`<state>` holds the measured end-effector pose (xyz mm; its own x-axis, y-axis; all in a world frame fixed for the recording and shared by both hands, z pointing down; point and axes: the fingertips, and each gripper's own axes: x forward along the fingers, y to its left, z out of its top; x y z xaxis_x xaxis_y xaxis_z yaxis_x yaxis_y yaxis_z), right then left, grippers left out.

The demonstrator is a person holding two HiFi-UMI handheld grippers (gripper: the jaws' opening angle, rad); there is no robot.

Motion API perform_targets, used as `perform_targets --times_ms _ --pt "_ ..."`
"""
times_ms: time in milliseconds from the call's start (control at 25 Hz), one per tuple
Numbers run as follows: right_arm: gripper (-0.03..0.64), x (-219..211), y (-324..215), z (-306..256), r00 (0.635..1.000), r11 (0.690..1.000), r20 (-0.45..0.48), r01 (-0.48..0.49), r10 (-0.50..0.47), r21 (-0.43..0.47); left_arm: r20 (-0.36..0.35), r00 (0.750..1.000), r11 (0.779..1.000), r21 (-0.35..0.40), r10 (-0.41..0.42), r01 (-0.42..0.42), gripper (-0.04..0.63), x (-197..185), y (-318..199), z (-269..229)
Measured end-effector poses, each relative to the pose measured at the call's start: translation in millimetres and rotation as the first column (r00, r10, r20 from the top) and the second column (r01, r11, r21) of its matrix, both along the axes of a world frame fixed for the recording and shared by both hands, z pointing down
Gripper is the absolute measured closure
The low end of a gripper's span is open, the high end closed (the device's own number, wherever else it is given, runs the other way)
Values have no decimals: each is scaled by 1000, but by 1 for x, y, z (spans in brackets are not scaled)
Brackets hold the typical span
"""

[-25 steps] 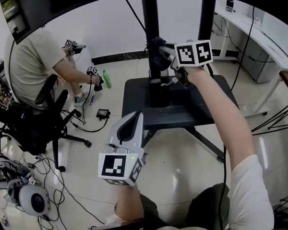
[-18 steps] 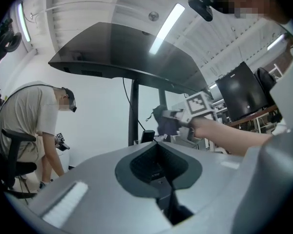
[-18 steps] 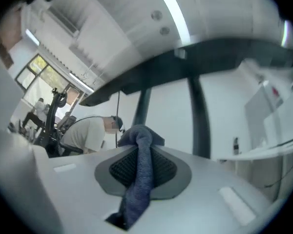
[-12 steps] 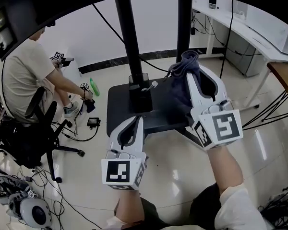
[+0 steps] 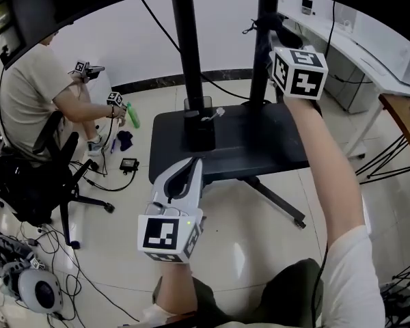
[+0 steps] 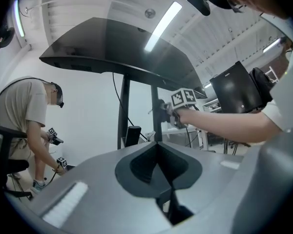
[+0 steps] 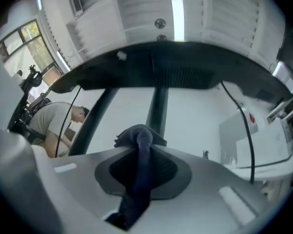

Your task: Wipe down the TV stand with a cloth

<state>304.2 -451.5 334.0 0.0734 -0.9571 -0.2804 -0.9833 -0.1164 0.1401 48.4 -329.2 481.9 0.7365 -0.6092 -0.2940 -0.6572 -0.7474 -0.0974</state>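
Observation:
The TV stand has a black base plate and two dark poles, a left pole and a right pole. My right gripper is raised beside the right pole, shut on a dark blue cloth. In the right gripper view the cloth bunches over the closed jaws and hangs down between them, with a pole just behind. My left gripper hovers low at the base plate's front edge, shut and holding nothing. The left gripper view shows the right gripper at the pole under the dark screen.
A seated person on an office chair works at the left with small grippers. Cables, a green bottle and a headset lie on the floor. A white desk and a wooden table edge stand at the right.
My right gripper has risen with the cloth from over the base plate to high beside the right pole. The left gripper has barely moved.

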Motion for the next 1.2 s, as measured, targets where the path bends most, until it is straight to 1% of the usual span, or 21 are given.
perform_targets --times_ms 80,160,200,280,320,360,400,480,520,600,680,800,880,920,960,1000,1080,1160,1200 --pt "563 6 -11 76 999 990 48 8 -1 -139 -12 1000 1000 -6 -22 22 486 -9 -5 -2" --pt "563 10 -21 151 994 958 111 36 -5 -284 -5 999 999 -7 -35 35 486 -12 -8 1" --pt "563 12 -26 180 990 939 142 53 -4 -341 1 999 999 -10 -37 37 486 -12 -9 4" --pt "563 14 -32 209 984 909 177 79 -6 -409 6 999 999 -10 -36 36 486 -12 -11 7" --pt "563 13 -33 209 983 905 183 87 -11 -417 7 999 999 -10 -35 35 486 -11 -12 9" --pt "563 9 -29 202 982 908 187 101 -26 -407 8 999 999 -12 -33 33 486 -11 -12 10" --pt "563 0 -19 189 979 917 195 130 -58 -378 9 999 999 -14 -32 32 486 -11 -13 12" --pt "563 -35 17 160 963 933 204 228 -174 -278 5 999 999 -17 -40 40 486 -16 -15 12" --pt "565 -57 37 148 951 933 198 281 -239 -226 0 999 998 -18 -54 54 486 -21 -18 13" --pt "565 -107 63 137 920 914 185 374 -345 -156 -15 995 995 -21 -94 94 486 -38 -29 13" --pt "566 -159 75 139 886 885 182 450 -426 -121 -29 989 990 -32 -142 141 486 -57 -43 16" --pt "566 -235 78 150 838 839 188 535 -512 -101 -43 978 978 -59 -202 199 486 -83 -62 23" --pt "566 -278 69 157 822 821 193 561 -536 -106 -53 972 973 -64 -227 224 486 -95 -68 25" --pt "568 -295 60 159 824 822 195 558 -532 -116 -56 969 970 -65 -239 235 486 -100 -69 25" --pt "568 -307 47 159 837 831 195 540 -512 -135 -57 966 967 -65 -250 247 486 -105 -70 25" --pt "568 -314 29 159 858 847 197 506 -474 -164 -57 964 964 -65 -261 257 486 -109 -69 25" --pt "574 -317 -16 164 905 873 214 415 -367 -256 -55 960 961 -65 -274 270 486 -115 -68 25" --pt "574 -311 -62 179 945 876 216 313 -247 -366 -52 959 959 -66 -280 276 486 -118 -68 25" --pt "574 -305 -82 187 962 874 195 257 -190 -412 -52 958 958 -67 -281 278 486 -119 -69 25"
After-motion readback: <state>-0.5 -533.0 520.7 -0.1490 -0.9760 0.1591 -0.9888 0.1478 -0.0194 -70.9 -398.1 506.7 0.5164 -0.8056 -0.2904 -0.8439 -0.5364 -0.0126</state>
